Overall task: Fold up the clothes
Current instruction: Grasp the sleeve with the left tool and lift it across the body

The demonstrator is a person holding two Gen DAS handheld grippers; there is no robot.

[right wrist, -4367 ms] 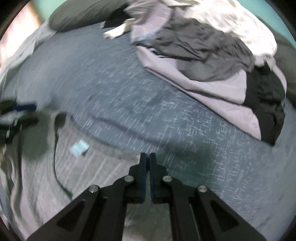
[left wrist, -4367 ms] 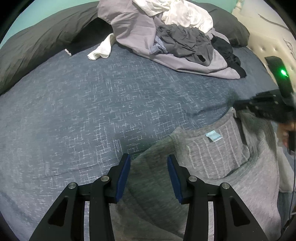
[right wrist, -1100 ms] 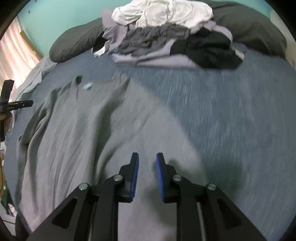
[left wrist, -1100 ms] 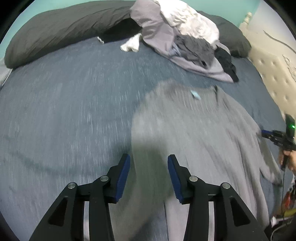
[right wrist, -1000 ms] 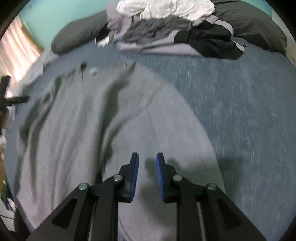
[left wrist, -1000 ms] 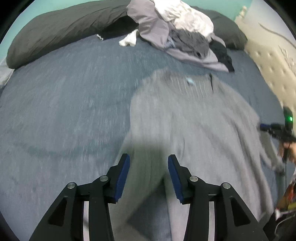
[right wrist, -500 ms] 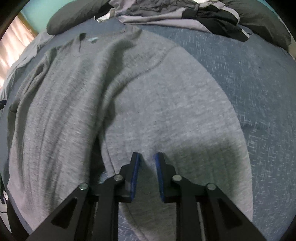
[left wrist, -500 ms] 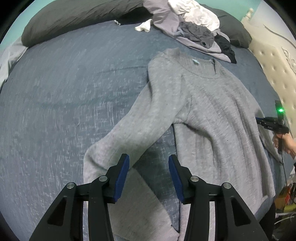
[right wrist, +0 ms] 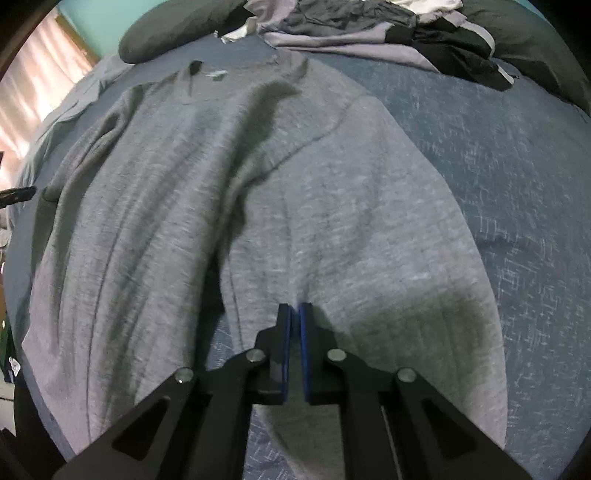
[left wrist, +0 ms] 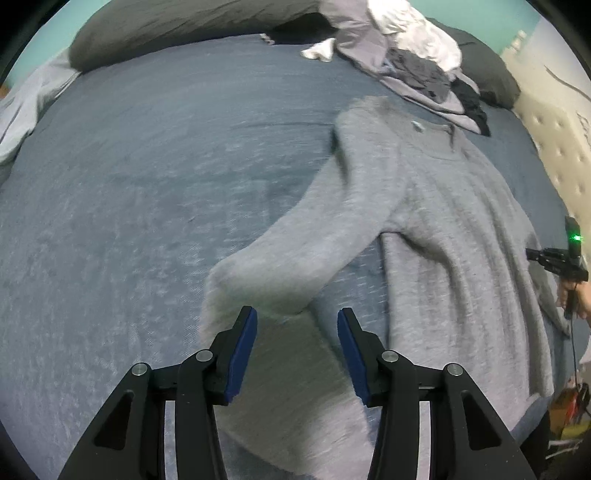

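Right gripper (right wrist: 294,314) pads, parted 0.5 s ago, are now pinched on the grey sweater (right wrist: 229,192) sleeve | left gripper (left wrist: 297,325) is held wide open, empty, above the other sleeve's cuff | sweater is spread flat on the blue bedspread (left wrist: 147,166) | unfolded clothes pile (left wrist: 410,62) is seen beyond the collar.

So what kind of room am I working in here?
Most likely a bedroom: the grey sweater is spread on a bed with dark pillows at its head, a tufted headboard to one side and a laundry pile waiting.
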